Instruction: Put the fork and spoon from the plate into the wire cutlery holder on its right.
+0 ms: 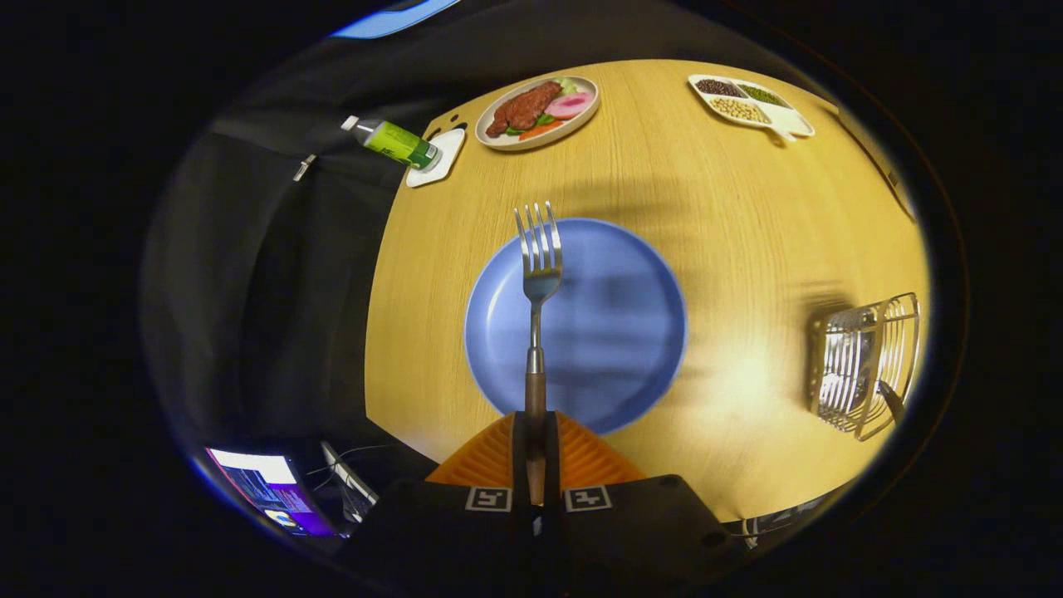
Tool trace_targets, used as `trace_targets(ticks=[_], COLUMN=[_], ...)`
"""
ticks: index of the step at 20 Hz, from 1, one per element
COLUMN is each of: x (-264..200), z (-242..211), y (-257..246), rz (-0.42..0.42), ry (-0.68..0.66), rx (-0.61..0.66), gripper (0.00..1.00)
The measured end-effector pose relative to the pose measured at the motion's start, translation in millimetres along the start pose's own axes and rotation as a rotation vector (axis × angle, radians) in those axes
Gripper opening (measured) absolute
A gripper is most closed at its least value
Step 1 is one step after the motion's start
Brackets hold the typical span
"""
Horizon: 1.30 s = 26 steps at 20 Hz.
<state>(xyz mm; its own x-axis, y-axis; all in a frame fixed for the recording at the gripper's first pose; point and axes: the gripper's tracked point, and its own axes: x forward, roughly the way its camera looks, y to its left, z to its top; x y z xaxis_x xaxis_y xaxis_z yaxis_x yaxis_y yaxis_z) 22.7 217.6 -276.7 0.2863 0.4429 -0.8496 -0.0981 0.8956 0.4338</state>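
My gripper (pixel 536 448) is shut on the wooden handle of a metal fork (pixel 538 274). The fork sticks straight out ahead of the fingers with its tines pointing away, held up in the air over the blue plate (pixel 614 324). The plate lies on the wooden table directly below and beyond the fingers, and nothing rests on it. The wire cutlery holder (pixel 864 365) stands on the table well to the right of the plate, with a dark handle showing inside it at its near corner.
A plate of meat and vegetables (pixel 538 110) sits at the table's far side, with a green bottle (pixel 392 141) on a white coaster to its left. A divided white dish of beans (pixel 747 104) is at the far right. A monitor (pixel 266 490) glows below the table's left edge.
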Motion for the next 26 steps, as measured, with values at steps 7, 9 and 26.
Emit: trace_targets(ticks=[7, 9, 26], x=[-75, -99, -211], z=[-6, -11, -18], y=[-40, -63, -194], rz=[-0.064, -0.114, -0.377], ry=[-0.054, -0.038, 0.556], rx=[-0.097, -0.128, -0.347], gripper=[0.08, 0.08, 0.08])
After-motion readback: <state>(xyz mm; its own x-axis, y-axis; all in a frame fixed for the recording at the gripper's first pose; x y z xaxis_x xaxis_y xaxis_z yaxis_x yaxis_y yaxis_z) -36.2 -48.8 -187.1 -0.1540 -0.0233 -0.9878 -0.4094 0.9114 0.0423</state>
